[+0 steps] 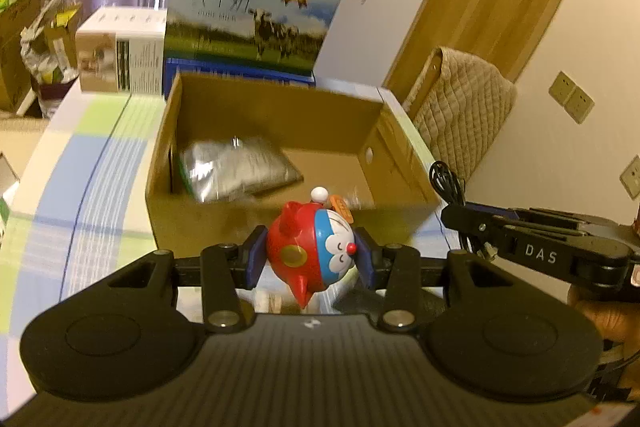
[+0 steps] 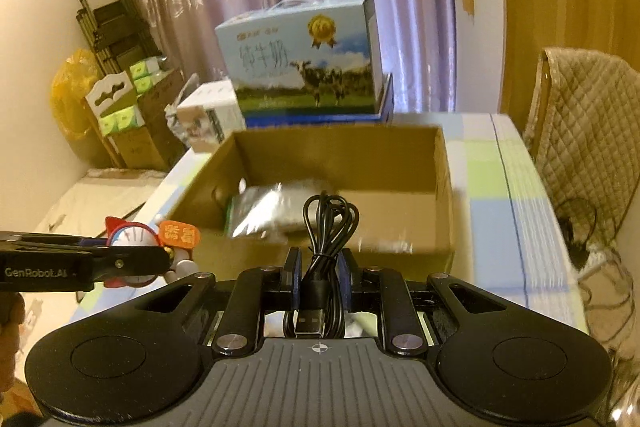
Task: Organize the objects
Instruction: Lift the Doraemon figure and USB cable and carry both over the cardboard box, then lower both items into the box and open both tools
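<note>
The big blue milk carton (image 1: 256, 3) at the far end of the bench carries large Chinese characters reading 纯牛奶, with smaller print beneath that looks like "PURE MILK" but is too blurred to be sure, and a gold medal seal whose lettering cannot be read. "DAS" stands in pale letters on the arm of the right tongs (image 1: 540, 255). "GenRobot.AI" is printed on the side of the left tongs (image 2: 36, 273). The orange tag (image 2: 179, 235) on the toy bears Chinese characters too small to read.
</note>
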